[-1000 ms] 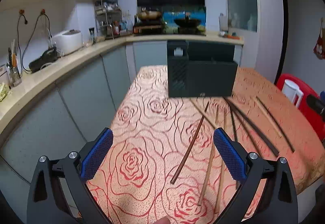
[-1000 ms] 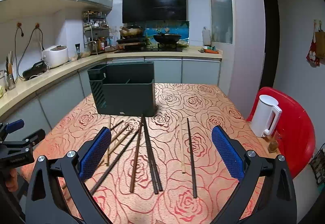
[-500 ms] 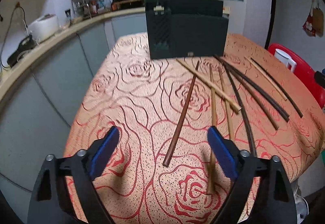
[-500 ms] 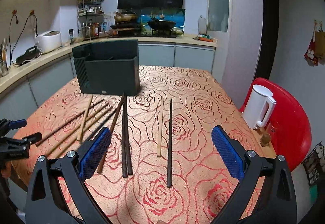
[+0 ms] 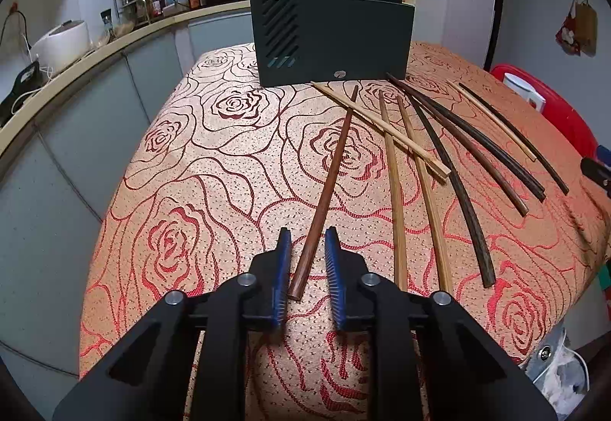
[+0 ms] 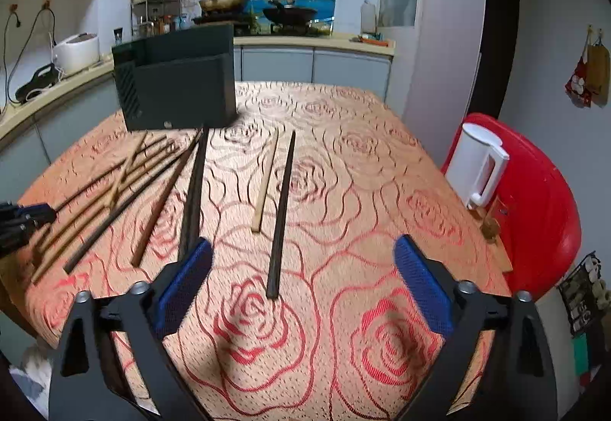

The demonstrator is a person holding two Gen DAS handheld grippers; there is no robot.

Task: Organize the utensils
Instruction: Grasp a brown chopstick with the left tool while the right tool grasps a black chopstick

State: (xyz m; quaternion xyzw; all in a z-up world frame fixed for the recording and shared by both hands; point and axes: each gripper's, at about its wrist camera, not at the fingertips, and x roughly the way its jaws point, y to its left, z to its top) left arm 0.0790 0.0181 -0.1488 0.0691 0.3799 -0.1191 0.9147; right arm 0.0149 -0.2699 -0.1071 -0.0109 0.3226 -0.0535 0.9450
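Several wooden chopsticks lie loose on the rose-patterned tablecloth (image 5: 214,199) in front of a dark utensil holder (image 5: 332,39), also at the back left in the right wrist view (image 6: 179,85). My left gripper (image 5: 307,241) is low over the cloth, its jaws closing around the near end of a reddish-brown chopstick (image 5: 328,184); thin gaps still show beside the pads. My right gripper (image 6: 303,241) stands wide, its jaws starting to close, with the near end of a dark chopstick (image 6: 280,215) between its fingers, untouched. A pale chopstick (image 6: 265,184) lies just left of it.
A white kettle (image 6: 477,165) sits on a red stool (image 6: 542,199) right of the table. Kitchen counter with a rice cooker (image 6: 76,52) runs along the left. The table's front edge is close under both grippers. My left gripper's tip shows at the left edge (image 6: 23,218).
Both grippers sank toward the table. The left jaws narrowed from wide to close around the reddish-brown chopstick's end. The right gripper came up over the dark chopstick.
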